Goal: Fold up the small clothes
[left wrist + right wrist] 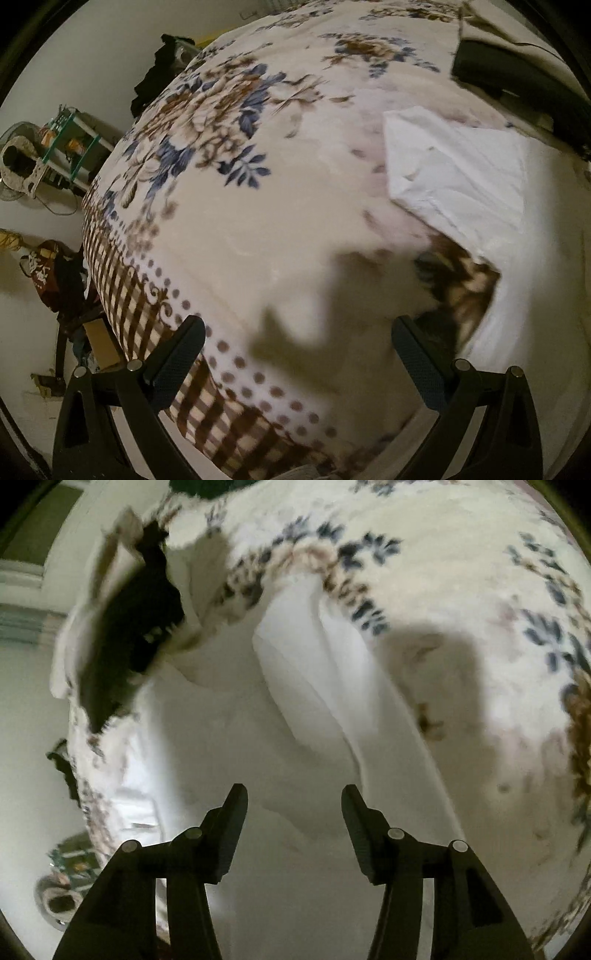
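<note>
Both claws — left claw (297, 334), right claw (293, 801) — hung released over the bed (229, 221); white garment (325, 686) looked light, limp — best pinched at its edge.

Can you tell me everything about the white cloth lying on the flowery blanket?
The white cloth is a small garment of thin, slightly wrinkled fabric. It lies flat on the flowery blanket, with one part folded over so a straight edge and a corner show. In the right wrist view it looks like a long folded band with soft creases. A dark patterned patch peeks from under its edge. Neither tongs touch it: both are open, above it.
</note>
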A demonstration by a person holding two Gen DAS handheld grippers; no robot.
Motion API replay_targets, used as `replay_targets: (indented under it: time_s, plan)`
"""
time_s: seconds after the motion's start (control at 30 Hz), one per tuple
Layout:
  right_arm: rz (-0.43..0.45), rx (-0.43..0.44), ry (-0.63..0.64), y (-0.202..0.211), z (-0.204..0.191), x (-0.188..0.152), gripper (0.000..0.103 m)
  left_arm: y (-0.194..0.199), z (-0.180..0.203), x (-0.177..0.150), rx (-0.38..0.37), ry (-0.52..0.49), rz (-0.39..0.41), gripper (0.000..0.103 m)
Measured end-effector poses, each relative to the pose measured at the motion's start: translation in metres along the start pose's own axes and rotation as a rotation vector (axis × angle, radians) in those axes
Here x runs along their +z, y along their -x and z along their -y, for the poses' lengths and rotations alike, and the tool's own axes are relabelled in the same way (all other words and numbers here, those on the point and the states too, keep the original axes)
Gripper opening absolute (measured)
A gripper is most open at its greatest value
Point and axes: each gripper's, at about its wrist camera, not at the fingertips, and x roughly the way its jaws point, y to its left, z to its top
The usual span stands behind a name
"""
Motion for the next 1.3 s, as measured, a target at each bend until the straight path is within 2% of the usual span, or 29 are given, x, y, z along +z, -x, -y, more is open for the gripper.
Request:
replay_targets:
  time_s: [0.07, 0.13, 0.2, 0.27, 0.33, 0.43, 0.53, 0.6, 0.63, 0.67, 0.7, 0.73, 0.8, 0.83, 0.87, 0.9, 0.93, 0.97, 1.0, 1.03, 1.1, 1.17, 1.27, 1.3]
  plan:
    - [-0.059, -0.035, 0.053, -0.033, -0.013, -0.011, 0.055, -0.003, -0.002, 0.0, 0.002, 0.007, -0.008, 0.103]
    - [-0.164, -0.054, 0.087, -0.064, -0.024, -0.035, 0.055, -0.005, -0.001, -0.001, -0.001, 0.002, -0.02, 0.103]
    - [-0.319, -0.028, 0.106, -0.09, -0.033, -0.07, 0.055, -0.006, 0.002, -0.002, -0.007, -0.007, -0.026, 0.103]
    - [-0.382, 0.021, 0.088, -0.087, -0.037, -0.089, 0.055, -0.004, 0.005, -0.001, -0.012, -0.017, -0.022, 0.103]
    - [-0.321, 0.039, 0.084, -0.068, -0.043, -0.085, 0.055, -0.003, 0.007, 0.001, -0.015, -0.022, -0.013, 0.103]
    - [-0.161, 0.037, 0.084, -0.037, -0.058, -0.051, 0.055, -0.005, 0.01, 0.004, -0.015, -0.026, -0.005, 0.103]
    - [-0.091, -0.018, 0.111, -0.047, -0.082, -0.006, 0.055, -0.008, 0.013, 0.007, -0.013, -0.017, -0.008, 0.103]
    - [-0.089, -0.091, 0.147, -0.067, -0.091, 0.017, 0.055, -0.009, 0.013, 0.009, -0.019, -0.006, -0.006, 0.103]
    - [-0.095, -0.126, 0.168, -0.079, -0.099, 0.023, 0.052, -0.01, 0.014, 0.011, -0.026, 0.001, -0.01, 0.103]
    - [-0.102, -0.153, 0.197, -0.092, -0.106, 0.028, 0.022, -0.012, 0.014, 0.012, -0.044, 0.012, -0.021, 0.103]
    - [-0.096, -0.213, 0.22, -0.103, -0.113, 0.031, 0.008, -0.015, 0.014, 0.015, -0.087, 0.033, -0.04, 0.103]
    - [-0.092, -0.239, 0.244, -0.11, -0.12, 0.031, 0.008, -0.018, 0.014, 0.018, -0.133, 0.054, -0.061, 0.103]
    - [-0.095, -0.228, 0.236, -0.109, -0.124, 0.035, 0.009, -0.031, 0.013, 0.027, -0.278, 0.135, -0.133, 0.103]
    - [-0.1, -0.204, 0.203, -0.102, -0.12, 0.033, 0.013, -0.04, 0.012, 0.031, -0.371, 0.192, -0.172, 0.103]
    - [-0.102, -0.167, 0.174, -0.095, -0.114, 0.03, 0.023, -0.052, 0.011, 0.036, -0.496, 0.273, -0.219, 0.102]
    - [-0.104, -0.123, 0.133, -0.085, -0.102, 0.027, 0.03, -0.061, 0.011, 0.04, -0.568, 0.331, -0.242, 0.098]
    - [-0.102, -0.096, 0.093, -0.076, -0.091, 0.022, 0.044, -0.069, 0.011, 0.044, -0.631, 0.387, -0.253, 0.095]
    - [-0.099, -0.072, 0.046, -0.067, -0.076, 0.016, 0.05, -0.08, 0.014, 0.049, -0.692, 0.446, -0.254, 0.095]
    - [-0.098, -0.055, 0.002, -0.059, -0.06, 0.01, 0.05, -0.086, 0.016, 0.054, -0.709, 0.477, -0.25, 0.094]
    - [-0.102, -0.045, -0.032, -0.053, -0.048, 0.003, 0.05, -0.093, 0.019, 0.061, -0.723, 0.51, -0.228, 0.091]
    - [-0.111, -0.056, -0.079, -0.045, -0.019, -0.006, 0.05, -0.097, 0.022, 0.071, -0.703, 0.534, -0.188, 0.064]
    - [-0.115, -0.078, -0.107, -0.04, 0.004, -0.019, 0.05, -0.096, 0.027, 0.085, -0.702, 0.525, -0.148, 0.005]
    - [-0.122, -0.098, -0.139, -0.033, 0.032, -0.034, 0.05, -0.069, 0.04, 0.103, -0.67, 0.431, -0.036, 0.004]
    - [-0.118, -0.097, -0.15, -0.03, 0.039, -0.037, 0.05, -0.052, 0.051, 0.109, -0.64, 0.343, 0.03, 0.004]
